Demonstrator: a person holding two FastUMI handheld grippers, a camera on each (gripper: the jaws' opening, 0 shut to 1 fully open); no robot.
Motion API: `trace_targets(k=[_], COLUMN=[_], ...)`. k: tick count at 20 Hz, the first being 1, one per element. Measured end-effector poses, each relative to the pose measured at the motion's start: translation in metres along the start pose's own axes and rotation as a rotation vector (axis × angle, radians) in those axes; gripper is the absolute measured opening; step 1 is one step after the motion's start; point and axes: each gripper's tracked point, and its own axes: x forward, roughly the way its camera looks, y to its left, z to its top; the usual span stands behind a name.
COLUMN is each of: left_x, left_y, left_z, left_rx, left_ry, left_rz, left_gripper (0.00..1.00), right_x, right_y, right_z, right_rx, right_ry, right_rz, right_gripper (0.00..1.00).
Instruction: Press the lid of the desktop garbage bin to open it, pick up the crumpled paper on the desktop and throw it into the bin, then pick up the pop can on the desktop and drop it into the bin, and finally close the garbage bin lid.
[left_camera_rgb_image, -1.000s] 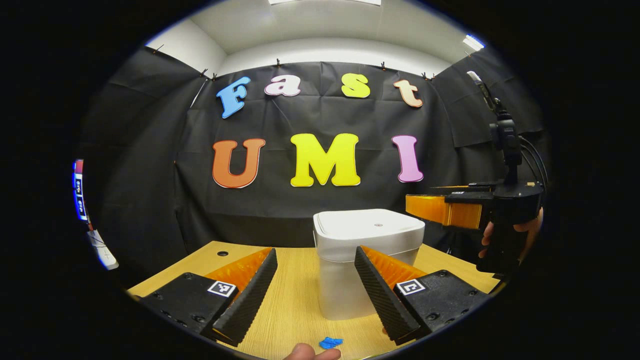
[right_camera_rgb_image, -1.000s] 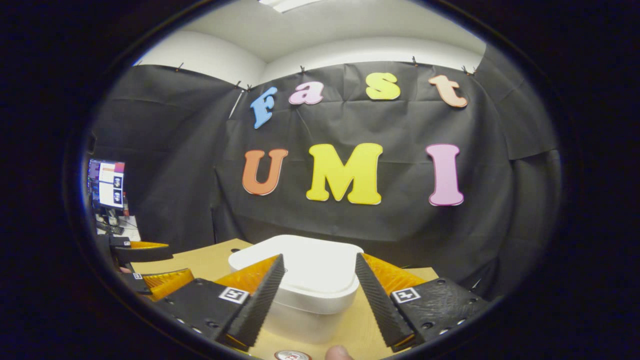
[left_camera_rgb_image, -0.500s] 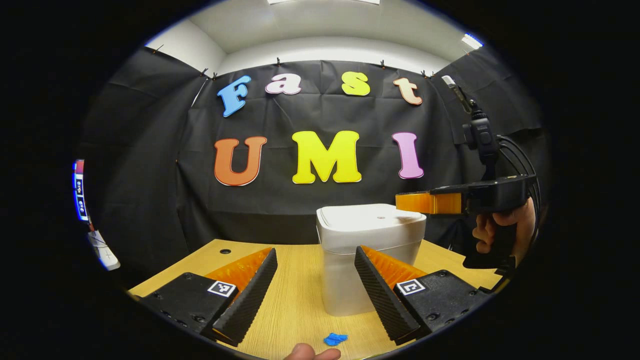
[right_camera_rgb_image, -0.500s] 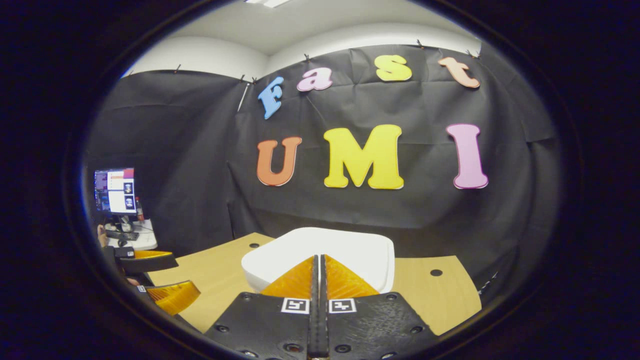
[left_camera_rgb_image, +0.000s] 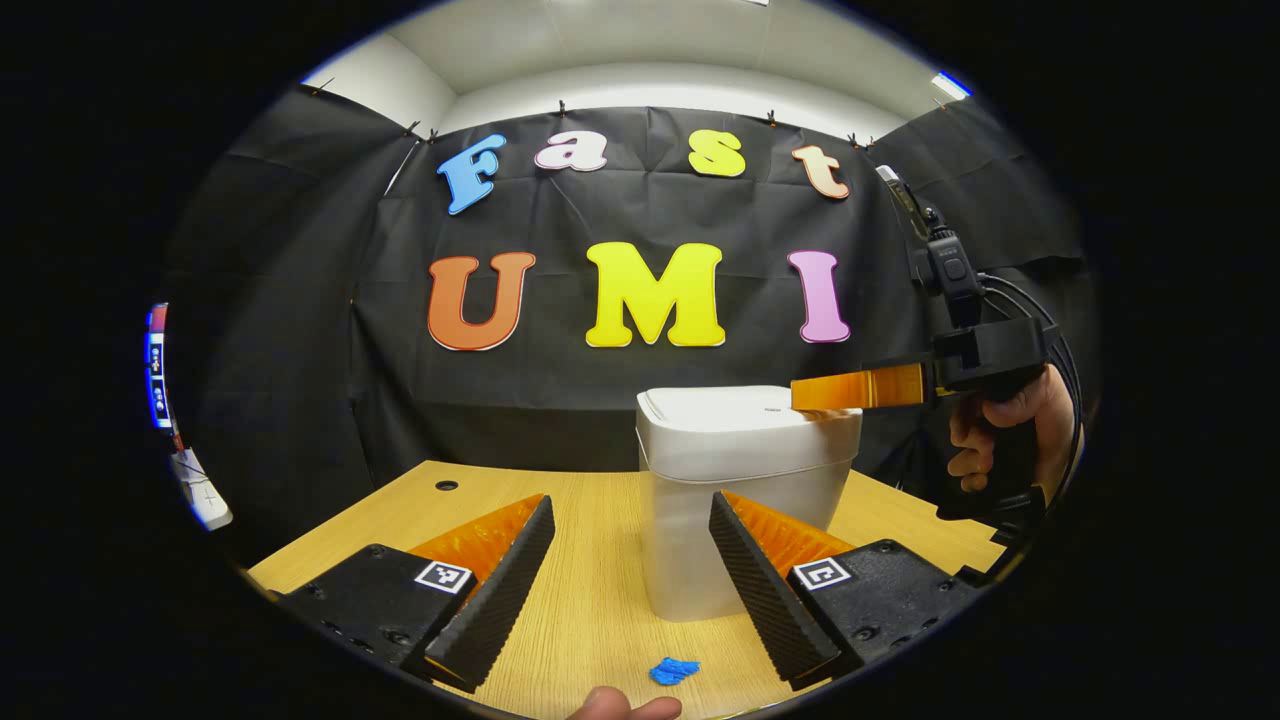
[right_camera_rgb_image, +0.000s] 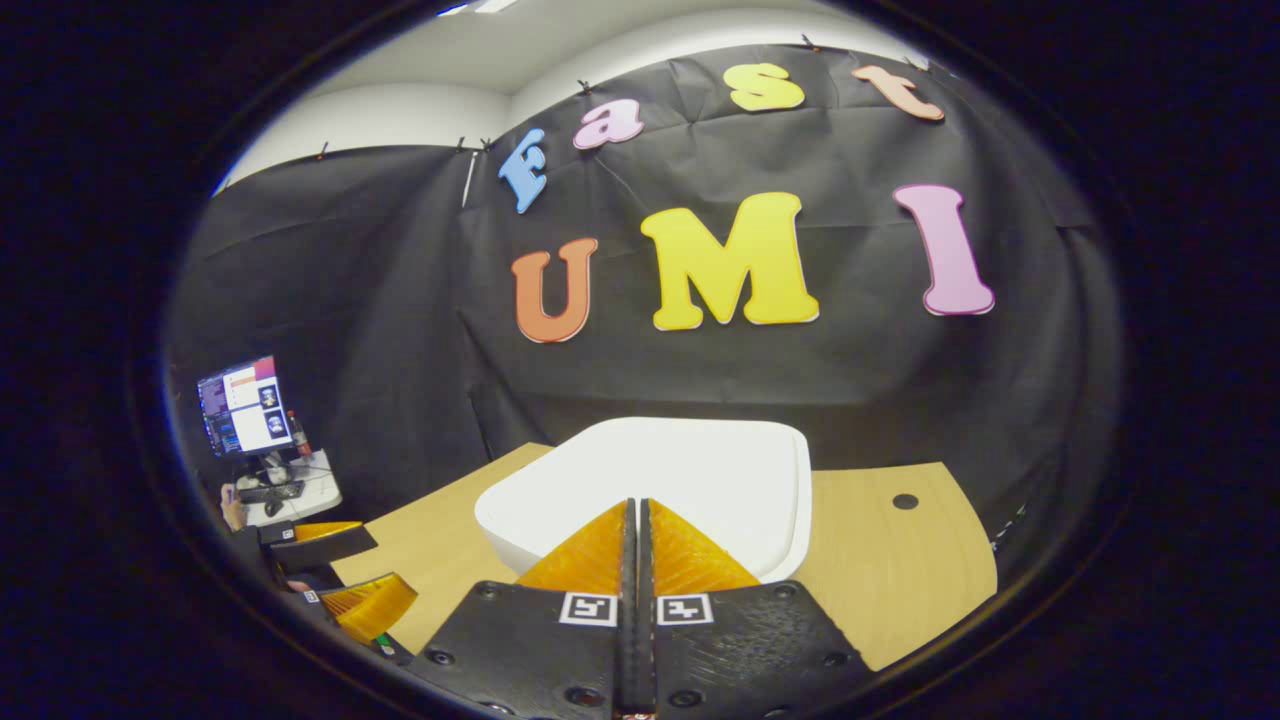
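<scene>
Left claw (left_camera_rgb_image: 630, 545) spread wide, low over the light wooden desk (left_camera_rgb_image: 590, 600); small blue crumpled paper (left_camera_rgb_image: 673, 670) at the near edge. Beyond, white lidded plastic bin (left_camera_rgb_image: 735, 500), mid-desk. Right claw (right_camera_rgb_image: 635, 545) fully closed, tips on its lid (right_camera_rgb_image: 680, 470), probably touching.

No legible text, brand or number — the square coded markers (left_camera_rgb_image: 443, 576) on each hand-held gripper carry patterns only; the monitor (right_camera_rgb_image: 245, 404) is unreadable.
</scene>
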Motion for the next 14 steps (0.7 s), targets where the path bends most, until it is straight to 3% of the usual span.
trace_targets(k=[4,7,8,11,12,14], left_x=[0.001,0.0,-0.001,-0.002,-0.002,-0.002], left_y=[-0.002,-0.003,-0.001,-0.002,-0.003,-0.005], left_z=[-0.002,-0.004,-0.003,-0.004,-0.005,-0.007], left_rx=[-0.01,0.0,0.003,-0.001,-0.006,-0.016], left_ry=[0.002,0.004,0.003,0.003,0.004,0.006], left_rz=[-0.004,-0.001,0.001,0.0,-0.001,-0.004], left_gripper=[1.0,1.0,1.0,1.0,1.0,1.0], right_x=[-0.006,-0.017,-0.026,-0.037,-0.039,-0.042], right_y=[0.001,-0.013,-0.011,-0.005,-0.007,-0.01], right_z=[0.007,0.026,0.037,0.064,0.071,0.069], right_rx=[-0.102,-0.144,-0.151,-0.173,-0.185,-0.173], right_ry=[-0.023,-0.118,-0.165,-0.28,-0.308,-0.316], right_rz=[-0.043,-0.15,-0.155,-0.173,-0.183,-0.185], right_gripper=[0.01,0.03,0.37,0.65,0.83,0.97])
